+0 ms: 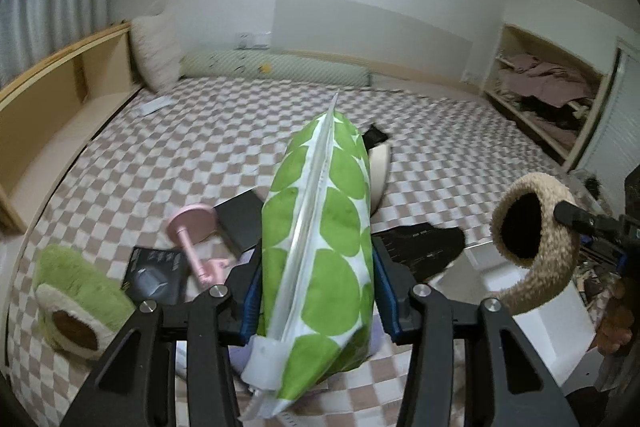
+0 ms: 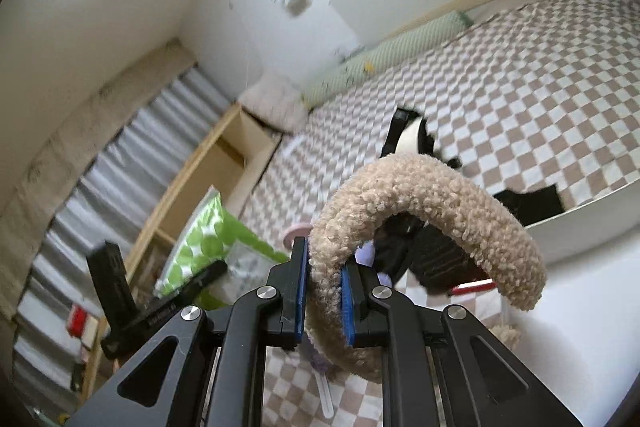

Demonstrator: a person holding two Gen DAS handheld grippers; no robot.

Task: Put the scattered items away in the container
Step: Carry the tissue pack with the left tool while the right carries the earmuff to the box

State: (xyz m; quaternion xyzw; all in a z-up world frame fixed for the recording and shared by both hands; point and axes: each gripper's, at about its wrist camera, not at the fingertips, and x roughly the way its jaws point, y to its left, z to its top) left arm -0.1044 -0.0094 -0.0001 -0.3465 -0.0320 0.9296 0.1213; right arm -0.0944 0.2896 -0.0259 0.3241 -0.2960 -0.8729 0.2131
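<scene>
My left gripper (image 1: 316, 291) is shut on a green-dotted white zip pouch (image 1: 320, 251), held above the checkered bed. The same pouch (image 2: 200, 239) shows at the left of the right wrist view. My right gripper (image 2: 324, 287) is shut on a tan fuzzy headband (image 2: 424, 211), lifted in the air; that headband (image 1: 536, 227) hangs at the right of the left wrist view, over a white container (image 1: 540, 323). On the bed lie a pink key-shaped toy (image 1: 192, 239), a green avocado plush (image 1: 76, 303), a dark booklet (image 1: 156, 275), a black box (image 1: 240, 223) and a black flat item (image 1: 420, 247).
The white container's rim (image 2: 580, 223) lies below the headband. A black-and-white object (image 2: 412, 139) rests mid-bed. Pillows (image 1: 156, 55) and a green bolster (image 1: 276, 67) line the headboard. Wooden shelves (image 1: 60, 95) run along the left; a cubby with clothes (image 1: 548, 87) stands at the right.
</scene>
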